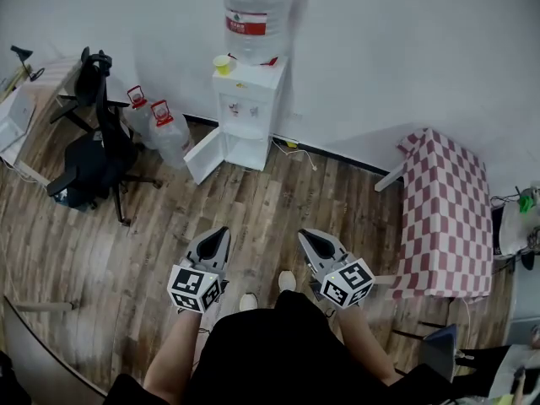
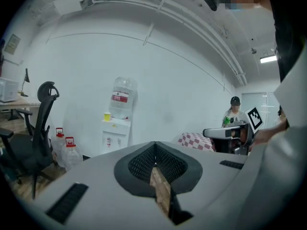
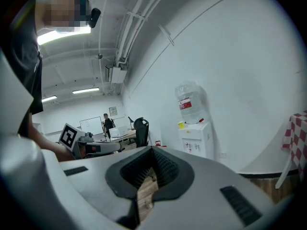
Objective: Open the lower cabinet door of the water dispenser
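The white water dispenser [image 1: 247, 108] stands against the far wall with a big clear bottle [image 1: 253, 15] on top and a yellow cup [image 1: 222, 64] beside it. Its lower cabinet door [image 1: 203, 153] hangs swung out to the left. Both grippers are held close to my body, far from the dispenser. The left gripper [image 1: 221, 233] is shut with nothing in it, and so is the right gripper [image 1: 305, 236]. The left gripper view shows the dispenser [image 2: 115, 135] small, beyond the shut left gripper [image 2: 155, 164]. In the right gripper view the dispenser [image 3: 196, 138] stands beyond the shut right gripper [image 3: 151, 164].
A black office chair [image 1: 93, 154] and two water jugs [image 1: 160, 129] stand left of the dispenser. A desk [image 1: 25, 116] is at the far left. A table with a red checked cloth [image 1: 445, 213] is at the right. A cable [image 1: 295, 148] lies by the wall.
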The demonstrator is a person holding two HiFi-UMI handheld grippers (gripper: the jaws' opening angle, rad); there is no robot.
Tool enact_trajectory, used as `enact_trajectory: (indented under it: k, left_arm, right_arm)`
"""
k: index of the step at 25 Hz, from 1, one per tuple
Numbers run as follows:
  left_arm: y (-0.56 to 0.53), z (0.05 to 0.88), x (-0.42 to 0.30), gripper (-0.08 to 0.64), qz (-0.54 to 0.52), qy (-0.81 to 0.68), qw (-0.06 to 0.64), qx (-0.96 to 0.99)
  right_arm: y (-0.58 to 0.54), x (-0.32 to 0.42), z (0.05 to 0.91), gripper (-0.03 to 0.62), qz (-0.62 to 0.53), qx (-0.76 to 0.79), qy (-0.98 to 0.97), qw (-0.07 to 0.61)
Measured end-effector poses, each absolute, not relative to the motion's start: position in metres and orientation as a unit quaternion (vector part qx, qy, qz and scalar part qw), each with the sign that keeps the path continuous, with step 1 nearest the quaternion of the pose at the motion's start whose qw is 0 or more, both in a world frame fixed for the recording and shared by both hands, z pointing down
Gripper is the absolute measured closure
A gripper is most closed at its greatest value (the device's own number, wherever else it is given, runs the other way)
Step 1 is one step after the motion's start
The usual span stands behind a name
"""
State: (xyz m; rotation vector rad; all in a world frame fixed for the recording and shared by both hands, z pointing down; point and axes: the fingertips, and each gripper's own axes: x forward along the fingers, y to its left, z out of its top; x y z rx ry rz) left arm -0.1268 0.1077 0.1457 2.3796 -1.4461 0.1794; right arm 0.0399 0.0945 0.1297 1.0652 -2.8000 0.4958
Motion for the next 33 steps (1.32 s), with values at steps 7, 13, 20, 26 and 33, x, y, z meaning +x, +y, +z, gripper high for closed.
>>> enact_trajectory:
  k: [7,13,20,26,33]
  left_arm:
    - [0.127,0.149,-0.123,0.546,0.068,-0.514,0.168,0.838]
    - [0.127,0.147,-0.110,0.546,0.059,-0.544,0.172,0.819]
    - [0.117,0.147,-0.083,0.546,0.051,-0.568,0.181,0.802]
    - [0.117,0.146,-0.065,0.546,0.060,-0.570,0.184,0.799]
    - [0.113,0.138,-0.061,0.546,0.051,-0.582,0.174,0.793]
  right_arm:
    - [0.109,0.042,0.130,0.571,0.168,0.345,-0.923,0.039]
    - [0.101,0.061,0.130,0.571,0.164,0.330,-0.928,0.055]
    - [0.089,0.086,0.128,0.571,0.159,0.321,-0.932,0.058]
    - [0.085,0.106,0.133,0.571,0.164,0.322,-0.931,0.056]
    - [0.080,0.116,0.127,0.571,0.153,0.321,-0.933,0.051]
